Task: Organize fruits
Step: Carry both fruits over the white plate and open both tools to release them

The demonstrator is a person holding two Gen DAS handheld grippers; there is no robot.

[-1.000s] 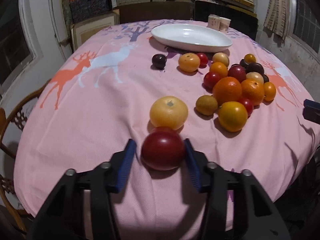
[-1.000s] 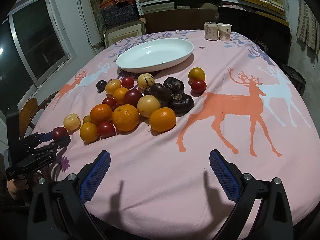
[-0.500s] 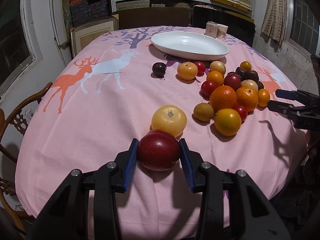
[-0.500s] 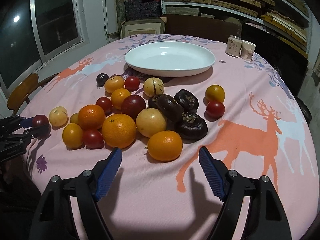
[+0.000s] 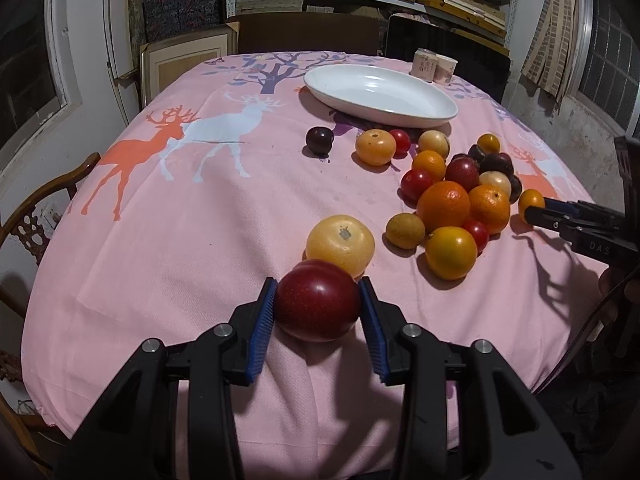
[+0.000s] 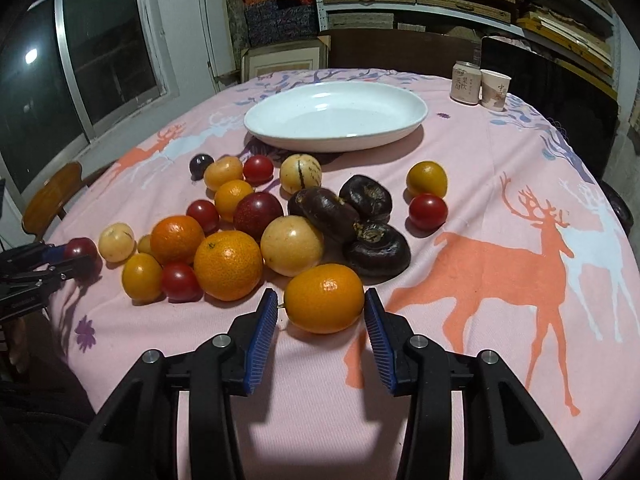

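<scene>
My left gripper (image 5: 318,306) is shut on a dark red plum (image 5: 318,304), held just above the pink tablecloth in front of a yellow round fruit (image 5: 340,243). My right gripper (image 6: 320,316) is open, its blue pads on either side of an orange (image 6: 324,298) at the near edge of the fruit pile; small gaps show beside the orange. The pile holds oranges, red tomatoes, yellow fruits and dark brown fruits (image 6: 374,246). An empty white oval dish (image 6: 336,114) sits behind the pile. The left gripper with the plum also shows in the right wrist view (image 6: 80,250).
A can (image 6: 465,82) and a paper cup (image 6: 495,89) stand at the far right of the table. A lone dark plum (image 5: 319,140) lies left of the pile. A wooden chair (image 5: 44,196) stands at the table's left edge. Shelves line the back wall.
My left gripper closed on the red plum and lifted it slightly. My right gripper moved forward to the pile and narrowed around the near orange.
</scene>
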